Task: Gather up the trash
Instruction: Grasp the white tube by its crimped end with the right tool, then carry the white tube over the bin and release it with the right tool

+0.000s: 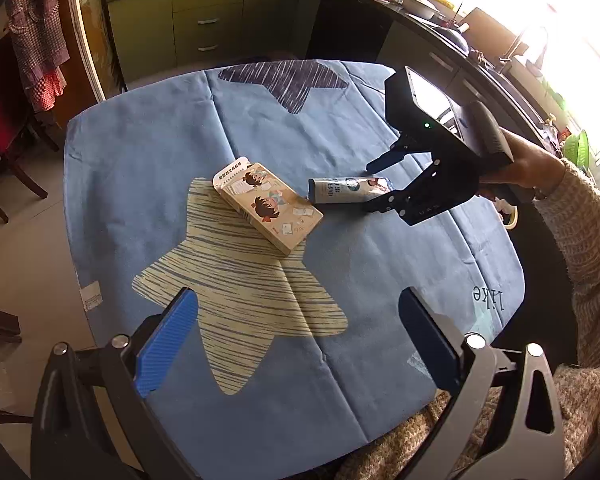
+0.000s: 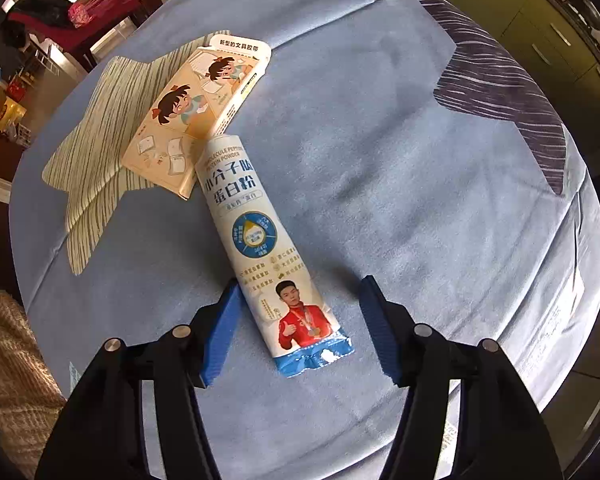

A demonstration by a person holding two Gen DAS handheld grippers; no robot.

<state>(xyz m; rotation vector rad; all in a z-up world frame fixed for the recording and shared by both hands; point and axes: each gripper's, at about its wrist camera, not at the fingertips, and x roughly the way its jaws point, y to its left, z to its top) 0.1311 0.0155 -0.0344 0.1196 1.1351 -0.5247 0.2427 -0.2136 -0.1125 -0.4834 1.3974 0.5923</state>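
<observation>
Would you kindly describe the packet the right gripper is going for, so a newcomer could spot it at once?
On the blue tablecloth, beside the pale star, two bits of trash lie touching. The packet is the long white pouch with a blue torn end, lying between the right gripper fingers; its neighbour is a flat beige cartoon box.

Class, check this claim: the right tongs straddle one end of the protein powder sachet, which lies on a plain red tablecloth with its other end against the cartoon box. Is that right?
One detail is wrong: the tablecloth is blue with star shapes, not plain red, as the right wrist view shows. The right tongs do straddle one end of the sachet, whose other end meets the cartoon box.
</observation>
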